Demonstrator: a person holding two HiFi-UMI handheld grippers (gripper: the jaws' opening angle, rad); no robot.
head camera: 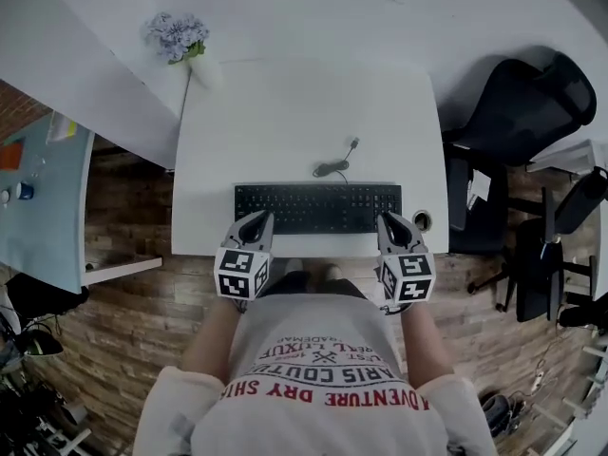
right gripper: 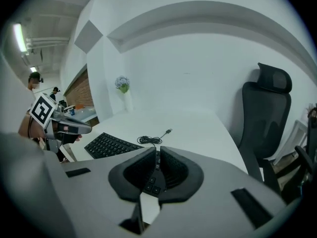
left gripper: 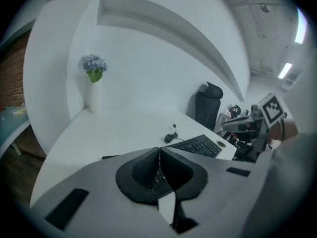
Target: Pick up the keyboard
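Note:
A black keyboard (head camera: 317, 207) lies along the near edge of a white desk (head camera: 304, 112), its coiled cable (head camera: 332, 166) trailing behind it. My left gripper (head camera: 256, 220) hovers over the keyboard's left end, jaws shut with nothing between them. My right gripper (head camera: 389, 222) is over the right end, also shut and empty. In the left gripper view the keyboard (left gripper: 198, 145) stretches to the right past the closed left gripper (left gripper: 159, 152). In the right gripper view the keyboard (right gripper: 110, 145) runs to the left of the closed right gripper (right gripper: 157, 155).
A vase of pale flowers (head camera: 179, 38) stands at the desk's far left corner. A round grommet (head camera: 422, 220) sits right of the keyboard. A black office chair (head camera: 522, 103) stands to the right, and a light blue table (head camera: 43, 198) to the left. The floor is brick-patterned.

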